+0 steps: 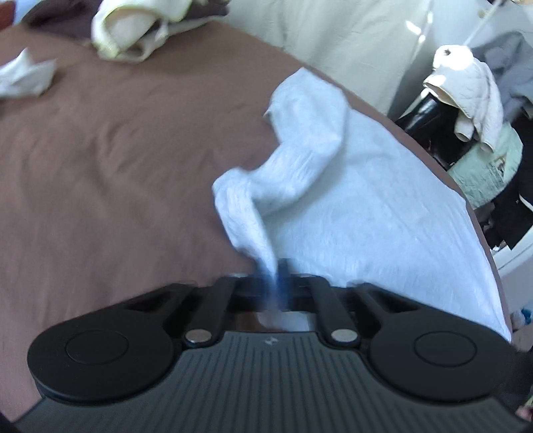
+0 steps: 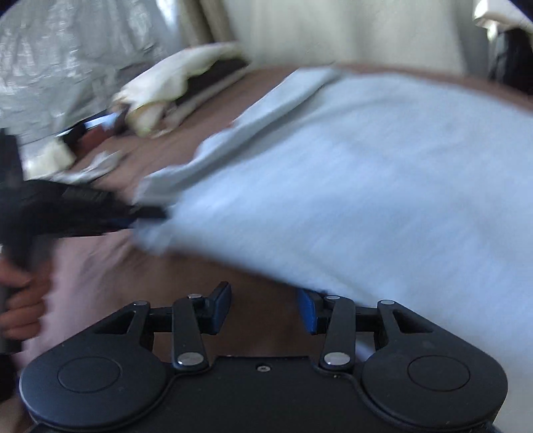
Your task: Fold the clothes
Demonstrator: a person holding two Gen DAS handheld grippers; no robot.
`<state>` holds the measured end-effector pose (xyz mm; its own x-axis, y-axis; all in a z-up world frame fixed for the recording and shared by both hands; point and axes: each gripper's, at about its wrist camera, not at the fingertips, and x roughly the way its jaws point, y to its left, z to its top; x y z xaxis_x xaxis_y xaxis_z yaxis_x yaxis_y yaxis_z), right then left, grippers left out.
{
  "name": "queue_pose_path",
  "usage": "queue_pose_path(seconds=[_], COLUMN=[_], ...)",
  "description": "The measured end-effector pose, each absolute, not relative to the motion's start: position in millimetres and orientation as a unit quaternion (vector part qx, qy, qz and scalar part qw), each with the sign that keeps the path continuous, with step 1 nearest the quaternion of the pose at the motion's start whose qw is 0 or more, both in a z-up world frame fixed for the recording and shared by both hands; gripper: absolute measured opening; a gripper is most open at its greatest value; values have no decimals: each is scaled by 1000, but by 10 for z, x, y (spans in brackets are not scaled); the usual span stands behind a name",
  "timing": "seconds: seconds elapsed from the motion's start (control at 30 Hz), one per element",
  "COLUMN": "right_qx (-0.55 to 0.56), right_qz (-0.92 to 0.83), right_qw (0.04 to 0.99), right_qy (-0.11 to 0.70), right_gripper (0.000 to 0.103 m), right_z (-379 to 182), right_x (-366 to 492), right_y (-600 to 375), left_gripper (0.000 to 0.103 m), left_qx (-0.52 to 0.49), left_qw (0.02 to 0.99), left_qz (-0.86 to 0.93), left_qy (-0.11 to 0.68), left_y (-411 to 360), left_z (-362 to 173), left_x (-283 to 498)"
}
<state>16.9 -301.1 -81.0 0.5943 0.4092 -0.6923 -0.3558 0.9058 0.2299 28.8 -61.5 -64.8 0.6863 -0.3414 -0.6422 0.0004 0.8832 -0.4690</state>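
Observation:
A light blue garment (image 1: 359,213) lies spread on the brown bed sheet (image 1: 116,160). My left gripper (image 1: 278,269) is shut on a bunched edge of the garment and lifts it into a ridge. In the right wrist view the same garment (image 2: 366,173) fills the right half, blurred by motion. My right gripper (image 2: 266,309) is open and empty, just in front of the garment's near edge, with its right finger (image 2: 308,311) partly under the cloth. The left gripper (image 2: 146,213) shows at the left, pinching the garment's corner.
Cream and dark clothes (image 1: 140,30) are piled at the bed's far side, and a small white cloth (image 1: 23,76) lies at the left. The bed's edge (image 1: 479,219) runs along the right, with a clothes-draped stand (image 1: 466,100) beyond. A silver cover (image 2: 66,60) is far left.

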Motion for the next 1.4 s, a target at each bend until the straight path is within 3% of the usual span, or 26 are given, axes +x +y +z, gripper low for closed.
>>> queue_pose_path(seconds=[0.27, 0.4, 0.73, 1.03, 1.07, 1.2, 1.23, 1.27, 1.4], right_qx=[-43, 14, 98, 38, 33, 34, 54, 75, 97], right_qz=[162, 150, 139, 65, 62, 69, 74, 79, 83], right_qw=[933, 925, 898, 935, 938, 943, 943, 941, 951], right_qy=[318, 349, 406, 347, 340, 322, 321, 320, 283], right_gripper=[47, 55, 59, 71, 67, 14, 11, 1, 1], right_z=[-550, -571, -854, -972, -961, -896, -862, -828, -568], right_x=[327, 312, 124, 578, 554, 382, 343, 303, 71], right_y=[-3106, -3237, -3365, -3198, -3166, -3224, -3295, -3366, -3515], left_gripper=[5, 5, 5, 7, 7, 6, 6, 6, 7], left_qx=[-141, -171, -228, -252, -245, -249, -254, -257, -246], left_qw=[939, 932, 918, 919, 921, 918, 917, 916, 923], left_qz=[-116, -116, -117, -148, -146, -135, -134, -133, -136], left_qy=[291, 298, 303, 266, 267, 276, 277, 276, 263], left_y=[-963, -885, -751, -715, -721, -697, -689, -682, -691], left_z=[-268, -343, -470, -439, -444, -502, -504, -503, -400], left_x=[557, 633, 682, 555, 547, 576, 578, 579, 524])
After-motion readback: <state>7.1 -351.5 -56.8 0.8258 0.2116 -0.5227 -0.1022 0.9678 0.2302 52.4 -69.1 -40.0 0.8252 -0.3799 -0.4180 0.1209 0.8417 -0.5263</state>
